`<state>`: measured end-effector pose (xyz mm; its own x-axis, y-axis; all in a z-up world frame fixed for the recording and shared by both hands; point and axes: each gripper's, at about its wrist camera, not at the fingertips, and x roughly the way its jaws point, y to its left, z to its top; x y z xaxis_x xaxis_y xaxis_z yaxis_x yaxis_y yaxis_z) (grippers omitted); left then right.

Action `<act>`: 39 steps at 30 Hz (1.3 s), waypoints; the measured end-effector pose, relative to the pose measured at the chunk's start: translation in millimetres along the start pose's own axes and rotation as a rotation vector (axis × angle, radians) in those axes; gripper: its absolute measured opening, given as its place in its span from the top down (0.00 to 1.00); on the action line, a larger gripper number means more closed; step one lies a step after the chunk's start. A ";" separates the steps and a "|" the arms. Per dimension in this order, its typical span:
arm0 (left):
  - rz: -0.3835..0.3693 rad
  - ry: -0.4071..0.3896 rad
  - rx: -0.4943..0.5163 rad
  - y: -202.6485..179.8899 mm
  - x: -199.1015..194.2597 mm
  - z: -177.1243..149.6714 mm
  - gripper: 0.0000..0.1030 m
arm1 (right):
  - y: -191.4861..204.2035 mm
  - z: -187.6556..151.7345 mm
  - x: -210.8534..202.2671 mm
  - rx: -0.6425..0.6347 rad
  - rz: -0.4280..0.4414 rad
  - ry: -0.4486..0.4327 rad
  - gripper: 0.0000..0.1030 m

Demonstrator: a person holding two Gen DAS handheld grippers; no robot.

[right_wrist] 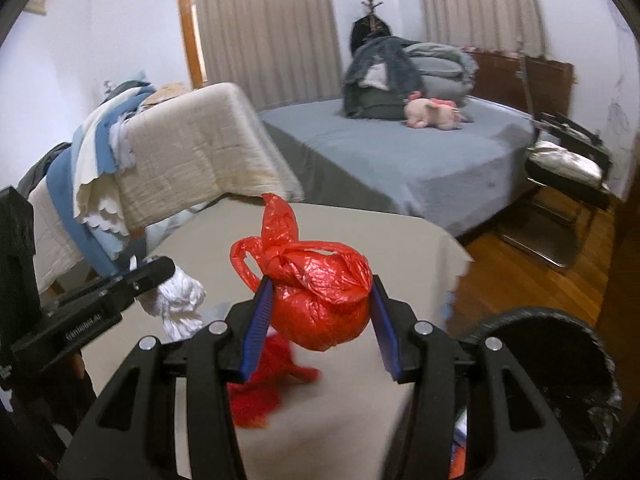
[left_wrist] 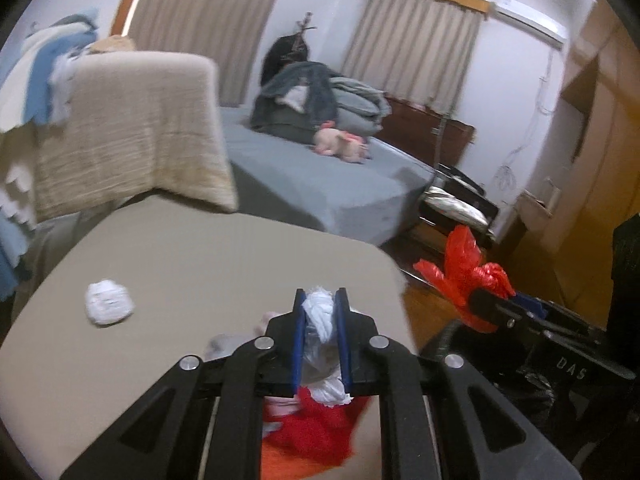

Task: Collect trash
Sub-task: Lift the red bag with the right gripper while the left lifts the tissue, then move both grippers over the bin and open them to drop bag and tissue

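Note:
My left gripper (left_wrist: 321, 300) is shut on a white crumpled tissue wad (left_wrist: 320, 316) and holds it above the beige table (left_wrist: 200, 260). The held wad also shows in the right wrist view (right_wrist: 178, 300). My right gripper (right_wrist: 320, 292) is shut on a knotted red plastic bag (right_wrist: 320, 292), lifted above the table; the bag also shows in the left wrist view (left_wrist: 468, 268). A second white tissue wad (left_wrist: 109, 302) lies on the table at the left. Another red bag (right_wrist: 264, 384) lies on the table below the grippers.
A black trash bin (right_wrist: 560, 360) stands at the table's right edge. A draped chair (right_wrist: 192, 152) stands behind the table. A grey bed (right_wrist: 400, 160) with clothes and a pink plush toy (right_wrist: 432, 114) is beyond. A black chair (right_wrist: 568, 184) stands on the wooden floor.

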<state>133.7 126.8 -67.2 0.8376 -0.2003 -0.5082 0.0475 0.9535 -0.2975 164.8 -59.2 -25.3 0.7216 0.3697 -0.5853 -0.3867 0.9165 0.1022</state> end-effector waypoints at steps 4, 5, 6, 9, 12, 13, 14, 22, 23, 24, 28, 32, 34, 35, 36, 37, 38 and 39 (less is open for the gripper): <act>-0.063 0.014 0.037 -36.0 10.1 -1.4 0.86 | -31.9 -13.8 -20.4 0.030 -0.062 -0.002 0.55; -0.082 0.018 0.049 -48.1 13.0 -2.7 0.86 | -39.9 -18.0 -25.6 0.038 -0.079 -0.001 0.55; -0.097 0.022 0.059 -56.8 17.0 -2.9 0.86 | -46.4 -21.0 -29.5 0.047 -0.091 -0.001 0.55; -0.141 0.036 0.089 -84.7 26.4 -7.0 0.86 | -68.2 -31.9 -43.9 0.075 -0.137 -0.004 0.55; -0.172 0.052 0.120 -109.0 35.2 -12.3 0.86 | -87.9 -41.5 -56.9 0.102 -0.180 -0.008 0.55; -0.185 0.060 0.130 -118.1 38.7 -14.9 0.86 | -93.1 -44.4 -60.6 0.109 -0.195 -0.010 0.55; -0.200 0.070 0.138 -127.2 42.2 -17.7 0.86 | -98.5 -47.6 -64.0 0.115 -0.208 -0.011 0.55; -0.280 0.130 0.200 -182.0 64.0 -37.9 0.86 | -148.0 -79.5 -85.3 0.174 -0.321 0.008 0.55; -0.289 0.139 0.207 -187.7 66.8 -40.8 0.86 | -153.1 -82.9 -87.0 0.180 -0.331 0.011 0.55; -0.301 0.149 0.217 -195.4 70.6 -44.4 0.86 | -159.9 -87.3 -88.1 0.195 -0.342 0.016 0.55; -0.332 0.180 0.243 -214.0 80.4 -56.9 0.86 | -180.1 -100.6 -91.5 0.234 -0.382 0.030 0.55; -0.355 0.209 0.269 -231.2 90.9 -66.9 0.86 | -196.9 -112.9 -92.5 0.263 -0.406 0.047 0.54; -0.367 0.225 0.277 -236.3 96.1 -70.7 0.84 | -202.5 -118.6 -90.7 0.266 -0.419 0.058 0.52; -0.378 0.240 0.276 -238.3 99.4 -72.1 0.82 | -203.8 -118.7 -89.5 0.265 -0.424 0.062 0.51; -0.382 0.249 0.274 -239.0 99.9 -73.0 0.76 | -206.1 -121.5 -88.5 0.263 -0.438 0.068 0.50; -0.393 0.263 0.268 -239.0 102.4 -73.8 0.65 | -207.7 -123.6 -87.6 0.262 -0.447 0.073 0.46; -0.401 0.273 0.264 -238.4 105.6 -73.2 0.61 | -209.8 -126.5 -86.7 0.261 -0.457 0.081 0.43; -0.405 0.278 0.262 -237.4 106.3 -74.0 0.58 | -212.0 -128.5 -87.0 0.262 -0.462 0.084 0.42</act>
<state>171.2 -137.6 -110.4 0.5508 -0.5807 -0.5995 0.4998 0.8047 -0.3203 110.3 -305.3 -99.4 0.7301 -0.0847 -0.6780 0.1243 0.9922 0.0098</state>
